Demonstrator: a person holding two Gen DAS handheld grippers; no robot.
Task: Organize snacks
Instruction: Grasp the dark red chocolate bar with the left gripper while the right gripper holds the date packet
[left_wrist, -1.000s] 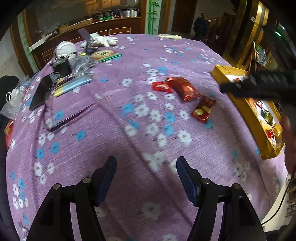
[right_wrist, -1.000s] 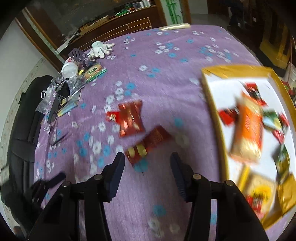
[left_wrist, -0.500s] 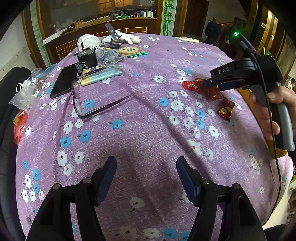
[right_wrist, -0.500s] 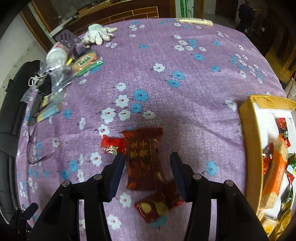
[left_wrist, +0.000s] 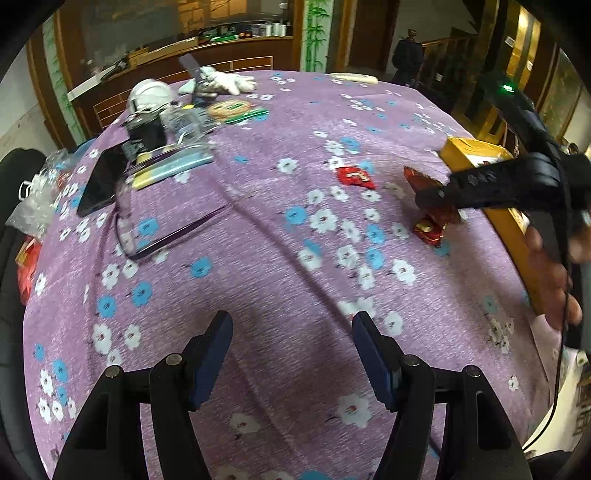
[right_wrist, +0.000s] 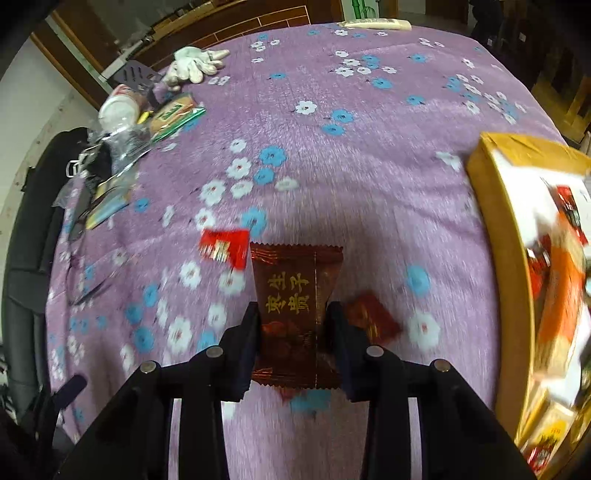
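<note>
Three snack packets lie loose on the purple tablecloth (right_wrist: 369, 155), near the yellow box (right_wrist: 495, 221).
A second ago the right gripper (right_wrist: 291, 328) hovered wide; now its jaws are closing around the dark brown packet (right_wrist: 295, 288), so its transfer can begin. The left gripper (left_wrist: 291, 354) stays apart, empty.

A table (left_wrist: 258, 206) is covered by a purple flowered cloth. Beyond the table, a wooden counter (left_wrist: 207, 55) and a bamboo-painted pillar (left_wrist: 314, 33) are seen. A black chair (right_wrist: 33, 221) is set beside the table.
</note>
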